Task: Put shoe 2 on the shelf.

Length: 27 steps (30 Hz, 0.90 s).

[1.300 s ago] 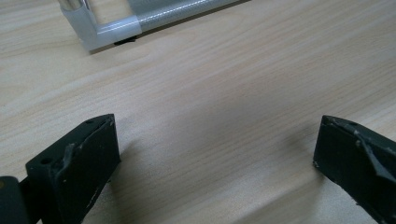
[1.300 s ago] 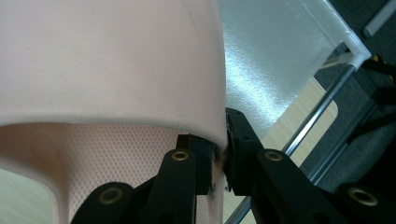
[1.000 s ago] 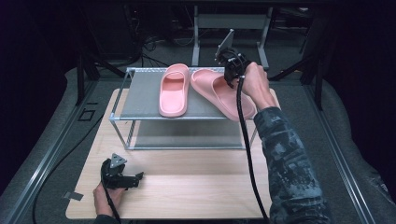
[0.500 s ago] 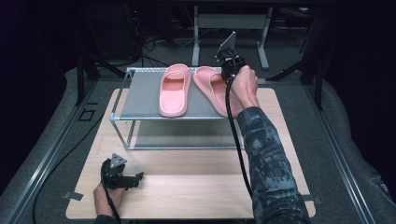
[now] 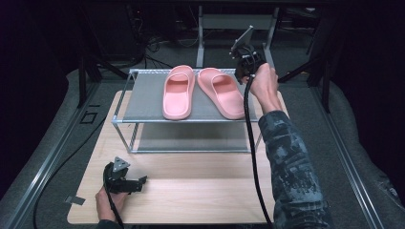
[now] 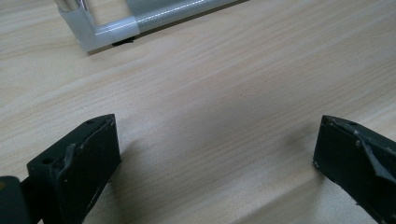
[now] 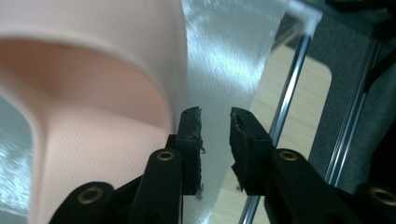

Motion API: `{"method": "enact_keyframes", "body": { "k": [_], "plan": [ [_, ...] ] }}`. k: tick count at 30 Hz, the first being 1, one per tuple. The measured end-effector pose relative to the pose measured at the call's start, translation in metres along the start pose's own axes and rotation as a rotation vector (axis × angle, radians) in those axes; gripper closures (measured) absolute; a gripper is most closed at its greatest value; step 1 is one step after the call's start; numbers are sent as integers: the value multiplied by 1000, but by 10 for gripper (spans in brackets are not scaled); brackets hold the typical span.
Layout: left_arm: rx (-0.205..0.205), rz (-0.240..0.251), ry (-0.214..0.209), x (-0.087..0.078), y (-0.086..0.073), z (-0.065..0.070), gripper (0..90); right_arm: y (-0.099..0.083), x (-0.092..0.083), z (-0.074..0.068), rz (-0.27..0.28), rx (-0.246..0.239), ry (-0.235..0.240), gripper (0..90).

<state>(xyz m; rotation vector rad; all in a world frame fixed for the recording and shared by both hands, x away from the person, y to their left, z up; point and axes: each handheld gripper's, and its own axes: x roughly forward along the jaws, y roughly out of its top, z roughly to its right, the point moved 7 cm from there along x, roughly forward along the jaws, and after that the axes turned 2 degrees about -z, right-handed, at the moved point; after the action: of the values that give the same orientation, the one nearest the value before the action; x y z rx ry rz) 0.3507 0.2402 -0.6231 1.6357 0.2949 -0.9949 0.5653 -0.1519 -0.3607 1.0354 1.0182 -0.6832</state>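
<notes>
At the near left of the pale wooden counter [image 5: 191, 191], the person's left hand [image 5: 107, 202] rests on the boards holding the left gripper [image 5: 138, 182], which lies low with its jaws pointing right. In the left gripper view those jaws stand released, spread wide over bare wood grain with nothing between them, and the white plastic corner joint [image 6: 100, 32] of a rack leg sits ahead at the upper left.

Farther back stands the two-tier metal-framed shoe rack with grey mesh shelves [image 5: 143, 100]. On its top shelf lie two pink foam slide sandals side by side: the left sandal [image 5: 177, 91] runs straight along the shelf, and the right sandal [image 5: 221, 91] angles slightly, toe toward the near right corner.

At the back right of the rack, the right hand [image 5: 264, 86] holds the right gripper [image 5: 237, 71] just beside the right sandal's heel end. In the right gripper view its jaws are nearly closed with a narrow gap, gripping nothing, hovering over the shiny mesh right next to the sandal's pink edge [image 7: 93, 93].
</notes>
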Motion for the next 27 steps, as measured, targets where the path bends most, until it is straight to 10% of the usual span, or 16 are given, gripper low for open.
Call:
{"method": "enact_keyframes", "body": {
  "k": [8, 27],
  "plan": [
    [0, 0, 0, 0, 0, 0, 1, -18, 26, -4, -91, -1, 75, 818],
    [0, 1, 1, 0, 0, 0, 1, -15, 23, -41, -58, 6, 213, 900]
  ]
}}
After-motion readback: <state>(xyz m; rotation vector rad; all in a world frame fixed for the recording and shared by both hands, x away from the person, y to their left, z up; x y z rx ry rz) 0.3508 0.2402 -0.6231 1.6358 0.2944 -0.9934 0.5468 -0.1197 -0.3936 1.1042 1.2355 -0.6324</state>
